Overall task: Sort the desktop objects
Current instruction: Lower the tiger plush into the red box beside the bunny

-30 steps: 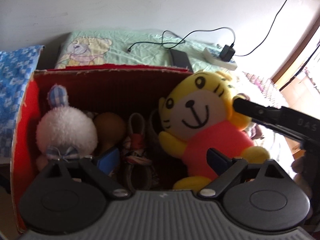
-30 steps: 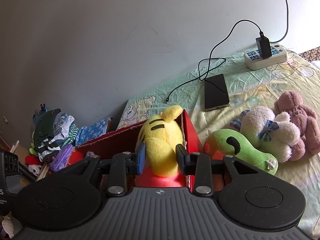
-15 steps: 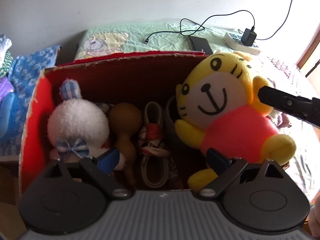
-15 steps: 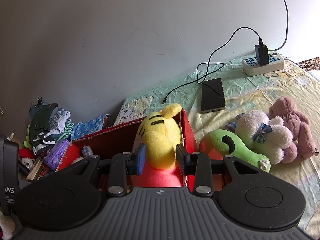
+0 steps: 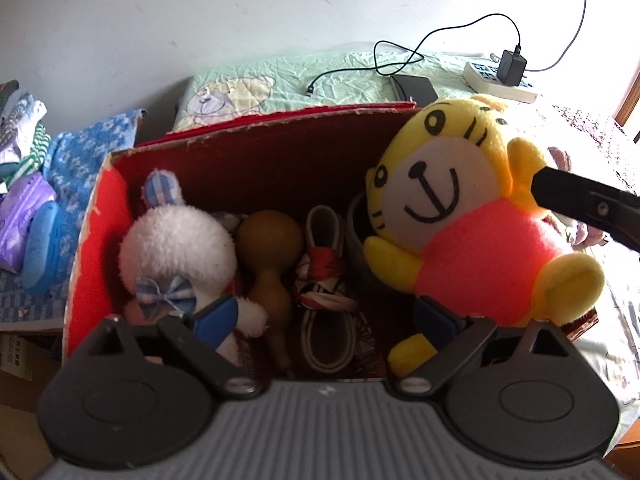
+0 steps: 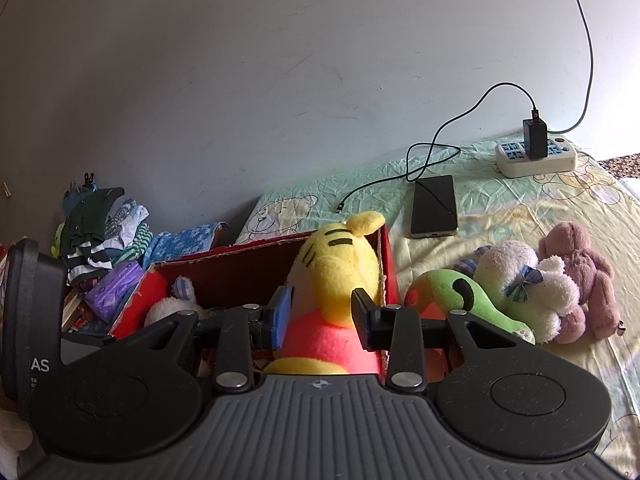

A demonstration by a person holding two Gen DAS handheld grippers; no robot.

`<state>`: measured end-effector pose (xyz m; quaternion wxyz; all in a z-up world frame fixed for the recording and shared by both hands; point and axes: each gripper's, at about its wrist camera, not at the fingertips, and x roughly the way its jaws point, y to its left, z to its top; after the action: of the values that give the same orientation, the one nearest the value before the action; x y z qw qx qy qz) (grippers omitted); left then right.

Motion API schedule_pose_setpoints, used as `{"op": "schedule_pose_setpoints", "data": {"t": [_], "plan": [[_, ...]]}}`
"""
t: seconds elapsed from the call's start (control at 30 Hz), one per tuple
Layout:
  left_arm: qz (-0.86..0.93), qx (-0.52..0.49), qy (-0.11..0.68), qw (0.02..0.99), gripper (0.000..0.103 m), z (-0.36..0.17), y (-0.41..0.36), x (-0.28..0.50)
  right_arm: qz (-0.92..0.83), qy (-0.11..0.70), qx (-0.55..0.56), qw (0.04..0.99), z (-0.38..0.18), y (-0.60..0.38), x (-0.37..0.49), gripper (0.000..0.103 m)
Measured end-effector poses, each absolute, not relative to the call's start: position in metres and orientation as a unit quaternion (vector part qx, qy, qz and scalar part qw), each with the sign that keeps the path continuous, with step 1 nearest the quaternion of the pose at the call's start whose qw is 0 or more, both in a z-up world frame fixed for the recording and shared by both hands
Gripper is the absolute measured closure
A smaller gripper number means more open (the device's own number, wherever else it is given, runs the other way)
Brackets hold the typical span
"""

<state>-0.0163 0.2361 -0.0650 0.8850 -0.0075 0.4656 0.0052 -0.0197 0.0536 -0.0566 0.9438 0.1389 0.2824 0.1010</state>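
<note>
Right gripper [image 6: 320, 316]: jaws closing on the tiger plush [image 6: 340, 280] at the neck, holding it at the red box's [image 5: 96, 240] right end.
Left gripper [image 5: 324, 320]: jaws standing wide apart, gripping nothing, hovering over the box.
Box contents: white bunny plush [image 5: 176, 256], brown gourd [image 5: 268, 256] and coiled cord [image 5: 324, 280] lying side by side.
Bed [image 6: 520, 204]: green plush [image 6: 464, 296], white plush [image 6: 528, 280] and pink plush [image 6: 584, 276] lying beside the box.

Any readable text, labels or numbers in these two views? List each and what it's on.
"AS": white letters on the black body of the left tongs, cut off at the frame edge.
Smaller white print beneath it: too small to read.
Print on the cardboard left of the red box: blurred, unreadable.
Nothing else legible.
</note>
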Motion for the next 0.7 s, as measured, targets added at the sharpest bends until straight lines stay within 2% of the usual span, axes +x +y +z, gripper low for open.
{"op": "schedule_pose_setpoints", "data": {"t": [0.2, 0.7], "plan": [[0.022, 0.004, 0.464, 0.886, 0.006, -0.064, 0.233, -0.019, 0.1, 0.282, 0.135, 0.945, -0.056, 0.054, -0.023, 0.061], [0.052, 0.03, 0.47, 0.881, 0.005, -0.064, 0.214, -0.021, 0.097, 0.267, 0.143, 0.948, -0.062, 0.038, -0.034, 0.061]]}}
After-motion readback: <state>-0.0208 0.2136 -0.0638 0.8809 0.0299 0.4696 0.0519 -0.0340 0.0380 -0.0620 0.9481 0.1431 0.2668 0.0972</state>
